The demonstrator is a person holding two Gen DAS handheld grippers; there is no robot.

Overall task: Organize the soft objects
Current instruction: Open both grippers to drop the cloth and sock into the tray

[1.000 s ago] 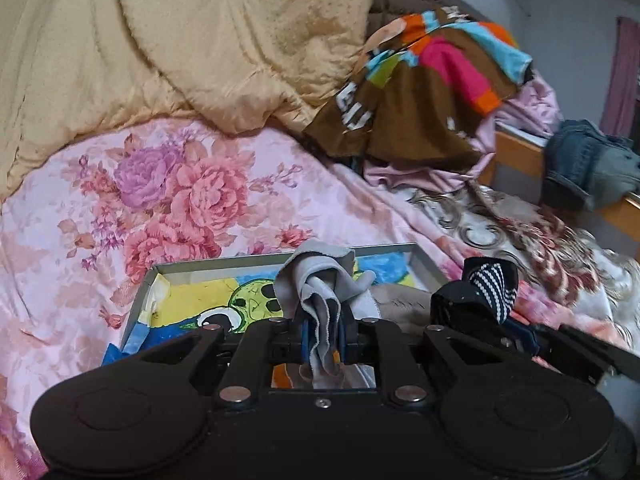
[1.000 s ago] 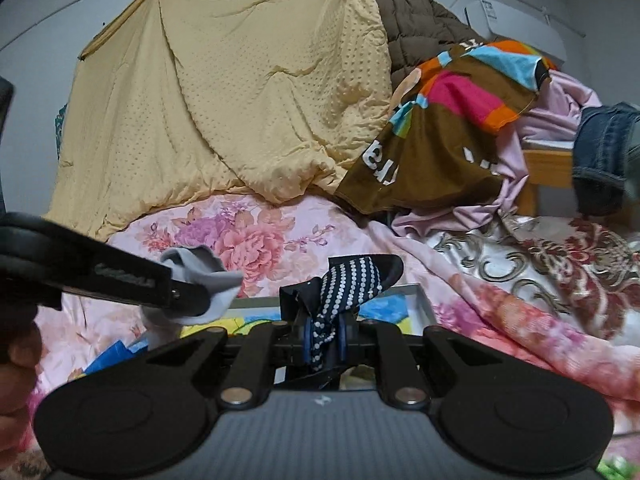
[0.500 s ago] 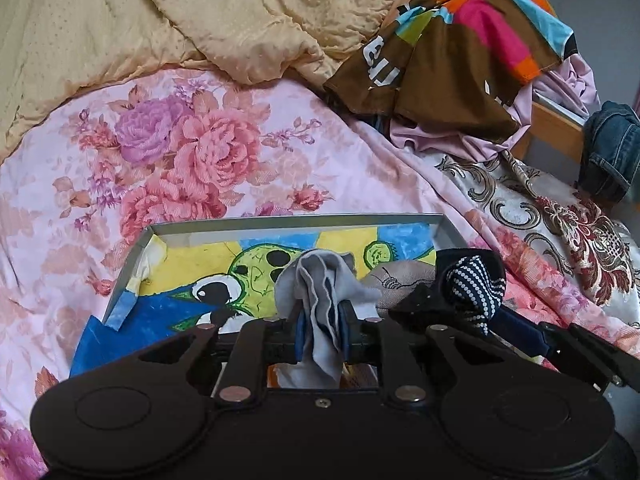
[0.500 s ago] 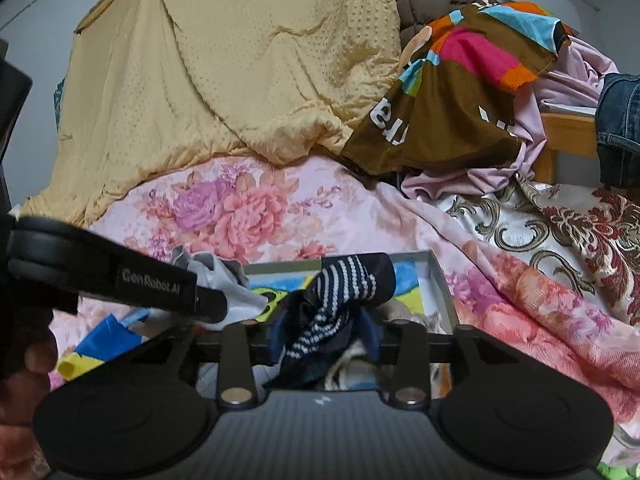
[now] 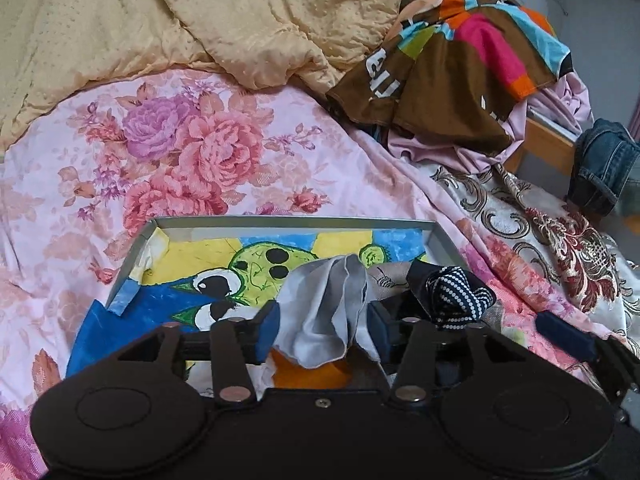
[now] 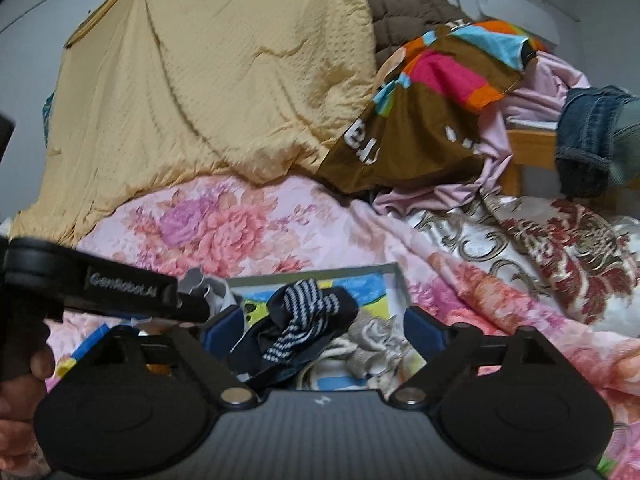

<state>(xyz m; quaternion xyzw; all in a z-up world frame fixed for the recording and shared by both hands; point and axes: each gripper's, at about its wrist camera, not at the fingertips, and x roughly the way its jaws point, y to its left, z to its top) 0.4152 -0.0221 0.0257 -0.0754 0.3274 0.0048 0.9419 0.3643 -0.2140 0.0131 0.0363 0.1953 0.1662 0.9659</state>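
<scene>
Floral bedding (image 5: 168, 152) stretches bare ahead and left of both claws, while heaped clothes (image 5: 460, 68) crowd the far right. One shallow tray (image 5: 288, 222) lies just ahead, its rim low on all sides. The left gripper (image 5: 320, 324) stands wide around one grey sock (image 5: 328, 304); the right gripper (image 6: 324, 328) stands wide around one striped navy sock (image 6: 300, 316), both over the tray.

A tray (image 5: 288, 222) lies on the bed (image 5: 100, 184). In it, a sock (image 5: 328, 312) sits between the left tool's (image 5: 324, 330) spread fingers, with a second sock (image 6: 300, 320) to its right between the right tool's (image 6: 322, 330) fingers. Behind the tray a blanket (image 5: 200, 16) is heaped, clothes (image 5: 460, 64) to its right.
</scene>
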